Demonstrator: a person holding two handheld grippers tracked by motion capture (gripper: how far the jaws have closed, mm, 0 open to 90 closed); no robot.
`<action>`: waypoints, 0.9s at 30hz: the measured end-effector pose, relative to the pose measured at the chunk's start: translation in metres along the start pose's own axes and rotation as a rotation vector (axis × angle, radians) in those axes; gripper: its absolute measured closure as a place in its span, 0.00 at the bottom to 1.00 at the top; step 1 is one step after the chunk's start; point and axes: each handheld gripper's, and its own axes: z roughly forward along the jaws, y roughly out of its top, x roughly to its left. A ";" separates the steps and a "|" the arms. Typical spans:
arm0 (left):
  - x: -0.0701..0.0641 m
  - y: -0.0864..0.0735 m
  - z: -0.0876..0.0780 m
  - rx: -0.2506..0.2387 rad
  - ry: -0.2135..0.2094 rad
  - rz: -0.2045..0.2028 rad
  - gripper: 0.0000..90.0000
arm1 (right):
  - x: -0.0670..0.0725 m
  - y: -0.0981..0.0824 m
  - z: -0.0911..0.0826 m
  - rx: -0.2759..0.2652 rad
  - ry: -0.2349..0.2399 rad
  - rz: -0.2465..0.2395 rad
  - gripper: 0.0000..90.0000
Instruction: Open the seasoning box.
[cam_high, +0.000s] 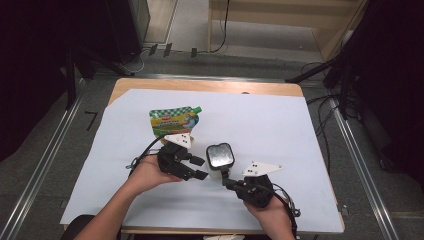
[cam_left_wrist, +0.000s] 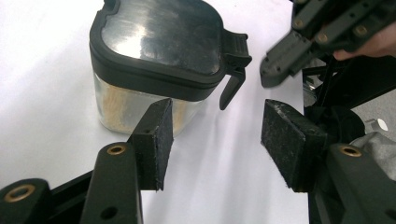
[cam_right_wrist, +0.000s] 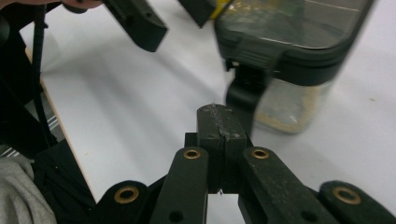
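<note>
A matte white sheet (cam_high: 280, 130) covers the wooden counter (cam_high: 200, 85). Near its middle stands a clear, square container (cam_high: 220, 159) with a glossy black lid and a hinged latch; it seems to hold pale grains. The left gripper (cam_high: 197, 167) has its jaws apart and empty beside it. The right gripper (cam_high: 226, 181) has its jaws pressed together just short of the latch. A printed pouch (cam_high: 174, 121) lies behind, with bare sheet to the right.

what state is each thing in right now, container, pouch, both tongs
clear container: upright, lid on, latch hanging down unfastened
green spouted pouch: lying flat, cap on
left tongs: open, nothing between the pads
right tongs: shut, empty, just short of the latch
</note>
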 end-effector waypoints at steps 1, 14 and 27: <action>0.000 0.000 0.000 0.001 -0.001 -0.001 0.49 | 0.002 0.000 0.002 0.002 0.004 -0.003 1.00; 0.000 0.000 0.001 -0.006 0.001 0.005 0.49 | 0.004 0.000 0.020 0.030 0.002 -0.013 1.00; 0.000 0.000 0.001 -0.003 0.012 0.006 0.49 | 0.000 -0.002 0.024 0.040 0.000 -0.011 1.00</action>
